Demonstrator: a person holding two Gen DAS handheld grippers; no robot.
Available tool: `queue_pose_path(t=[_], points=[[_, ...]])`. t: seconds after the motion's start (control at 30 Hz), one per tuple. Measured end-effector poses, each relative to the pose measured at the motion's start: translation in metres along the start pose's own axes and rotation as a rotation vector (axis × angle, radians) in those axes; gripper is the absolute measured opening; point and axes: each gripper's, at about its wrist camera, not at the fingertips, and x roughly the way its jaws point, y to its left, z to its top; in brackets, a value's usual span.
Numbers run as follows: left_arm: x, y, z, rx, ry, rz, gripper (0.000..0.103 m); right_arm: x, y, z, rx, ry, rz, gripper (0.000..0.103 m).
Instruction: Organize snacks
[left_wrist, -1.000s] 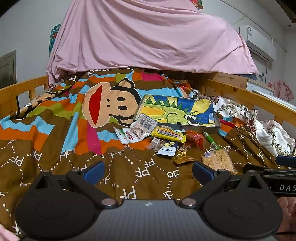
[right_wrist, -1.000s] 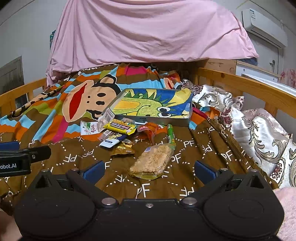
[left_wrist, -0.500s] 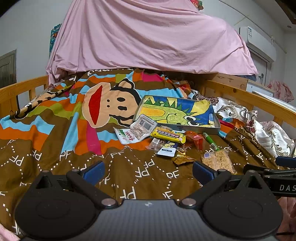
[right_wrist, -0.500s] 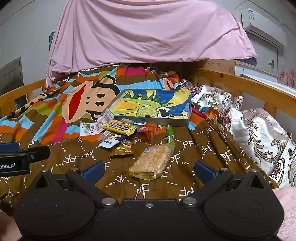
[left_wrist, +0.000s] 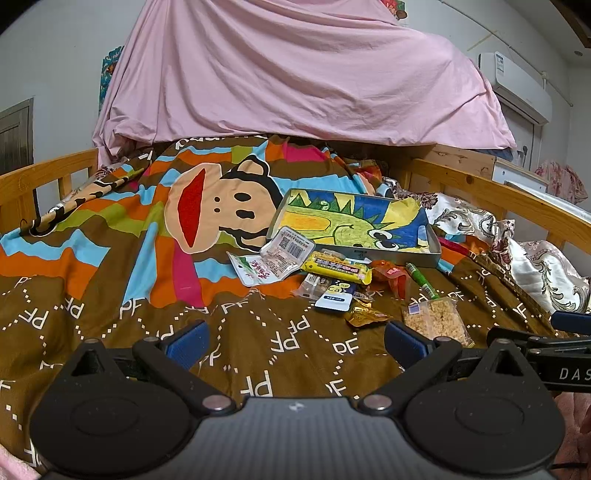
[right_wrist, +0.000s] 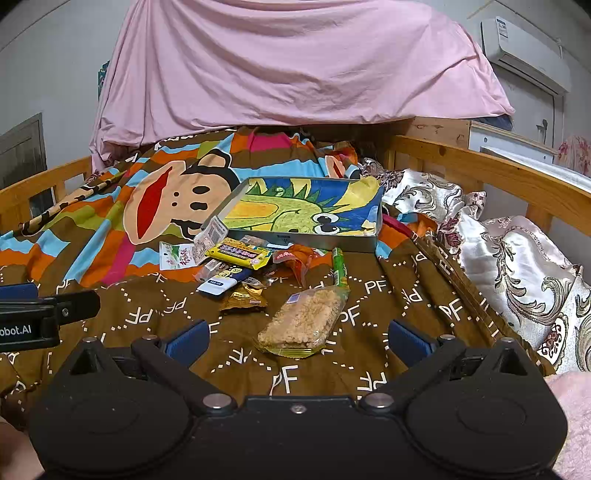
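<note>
Right tool (right_wrist: 295, 338): jaws wide, empty, low over the bed quilt (right_wrist: 406, 291); left tool (left_wrist: 293, 343): likewise wide and empty. Clear crispy-rice packet (right_wrist: 304, 319) lies directly ahead between the right tool's fingers, remaining snacks (right_wrist: 240, 258) heaped beyond it, dinosaur tray (right_wrist: 306, 212) farthest, just behind the heap. Risk, judged: soft quilt may yield under a pinch, so the slick packet slips or its contents crumble.

I see a soft matt cloth blanket (right_wrist: 110, 240) under glossy, crinkly plastic snack wrappers (right_wrist: 238, 254), beside a tray (right_wrist: 325, 242) whose side wall looks like dull grey metal. My grippers' fingers (right_wrist: 186, 341) look like matt black plastic with blue pads, the bed rail (right_wrist: 480, 173) is smooth varnished wood, and the pillow (right_wrist: 517, 251) by the right edge is shiny satin.
</note>
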Motion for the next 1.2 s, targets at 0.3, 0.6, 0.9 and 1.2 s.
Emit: queue_pose_path(t=[0.3,0.6,0.9,1.2], points=[[-0.001,0.0,0.001,-0.001,0.003,0.002,0.103,0.001,0.002,0.0,-0.001,0.001,-0.001,0.102],[0.003,0.005,-0.003,-0.007,0.011,0.007,0.103,0.0,0.002,0.0,-0.001,0.003,-0.001,0.102],[0.008,0.006,-0.002,-0.012,0.036,0.021,0.103,0.003,-0.002,-0.001,-0.002,0.014,-0.01,0.102],[0.015,0.006,0.0,-0.014,0.077,0.033,0.103,0.009,0.0,0.001,-0.004,0.062,-0.025,0.103]])
